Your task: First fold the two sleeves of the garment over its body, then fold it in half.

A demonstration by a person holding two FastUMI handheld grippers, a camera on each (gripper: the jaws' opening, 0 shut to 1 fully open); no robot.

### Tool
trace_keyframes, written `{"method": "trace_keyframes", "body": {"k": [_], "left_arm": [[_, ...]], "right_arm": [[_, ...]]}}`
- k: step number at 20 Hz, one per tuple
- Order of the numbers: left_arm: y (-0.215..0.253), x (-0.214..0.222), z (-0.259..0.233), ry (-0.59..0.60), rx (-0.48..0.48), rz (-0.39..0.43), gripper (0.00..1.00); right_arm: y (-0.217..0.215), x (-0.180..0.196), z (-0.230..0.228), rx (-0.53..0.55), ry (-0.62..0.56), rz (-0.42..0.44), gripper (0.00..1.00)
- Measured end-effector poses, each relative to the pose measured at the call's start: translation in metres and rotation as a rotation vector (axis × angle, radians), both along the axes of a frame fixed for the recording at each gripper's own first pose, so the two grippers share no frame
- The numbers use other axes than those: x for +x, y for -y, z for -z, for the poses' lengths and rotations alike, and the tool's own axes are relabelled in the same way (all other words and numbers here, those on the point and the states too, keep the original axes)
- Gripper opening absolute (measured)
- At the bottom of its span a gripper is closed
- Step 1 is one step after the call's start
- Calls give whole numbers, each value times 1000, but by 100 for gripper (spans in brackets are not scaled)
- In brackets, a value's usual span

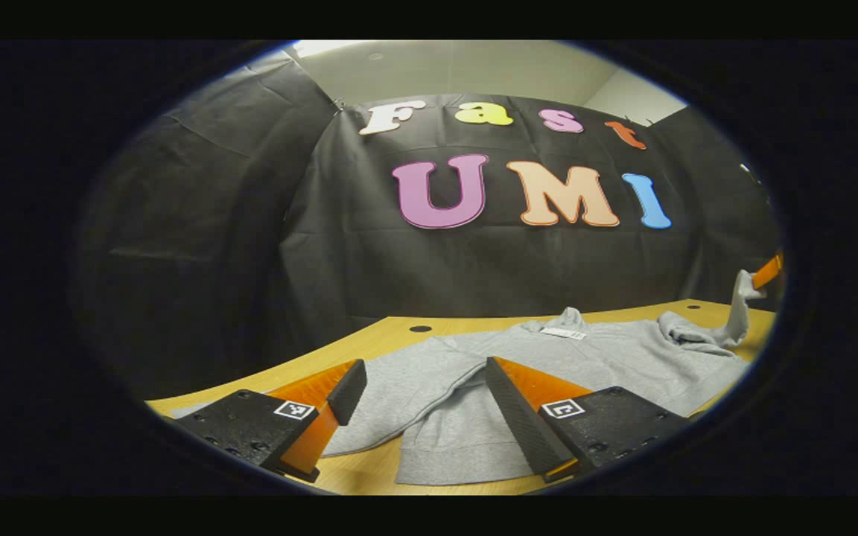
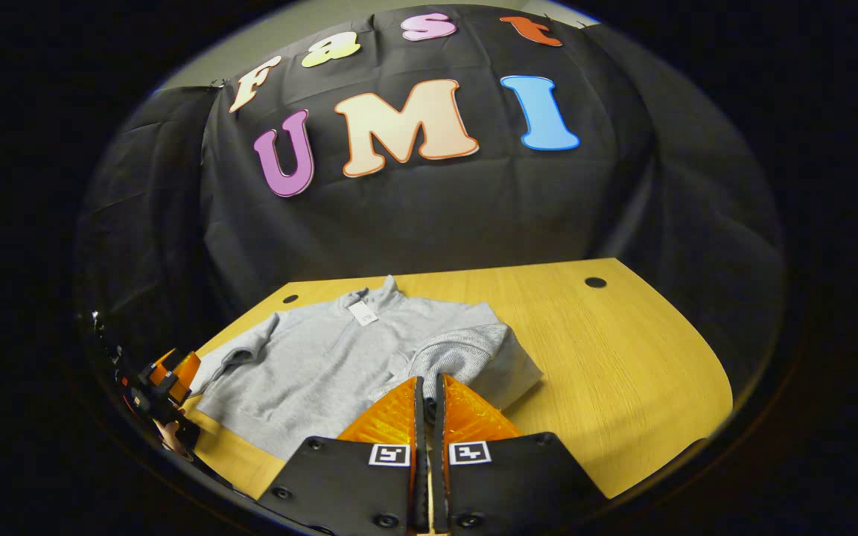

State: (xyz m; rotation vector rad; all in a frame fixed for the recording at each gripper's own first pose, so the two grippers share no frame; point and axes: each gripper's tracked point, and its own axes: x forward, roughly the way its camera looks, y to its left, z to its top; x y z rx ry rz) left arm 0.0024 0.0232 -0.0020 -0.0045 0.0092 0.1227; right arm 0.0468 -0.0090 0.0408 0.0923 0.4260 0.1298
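A grey sweatshirt (image 1: 608,357) lies spread on the wooden table (image 1: 369,339), its collar and white tag (image 1: 563,333) toward the back wall. My left gripper (image 1: 423,368) hovers open just above the near sleeve and hem, touching nothing. At the far right edge of the left gripper view, the other gripper's finger (image 1: 768,272) holds the far sleeve's cuff (image 1: 740,298) lifted off the table. In the right gripper view my right gripper (image 2: 429,381) is shut on that sleeve (image 2: 459,353), which rises from the sweatshirt (image 2: 325,365) into the fingers. The left gripper (image 2: 168,380) sits at the garment's other side.
Bare tabletop (image 2: 608,357) stretches to the right of the garment in the right gripper view. A small round hole (image 2: 594,282) sits near the table's back edge, and another (image 1: 420,328) is beyond the collar side. The black cloth wall stands close behind the table.
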Motion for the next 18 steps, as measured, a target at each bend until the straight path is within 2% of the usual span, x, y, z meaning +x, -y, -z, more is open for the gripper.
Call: {"method": "trace_keyframes", "body": {"k": [8, 13, 18], "left_arm": [[0, 1, 1, 2, 0, 0, 94], [0, 1, 1, 2, 0, 2, 94], [0, 1, 1, 3, 0, 3, 94]], "right_arm": [[-96, 78, -28, 16, 50, -150, 5], [-186, 117, -20, 59, 25, -272, 5], [-287, 141, 0, 94, -7, -405, 5]]}}
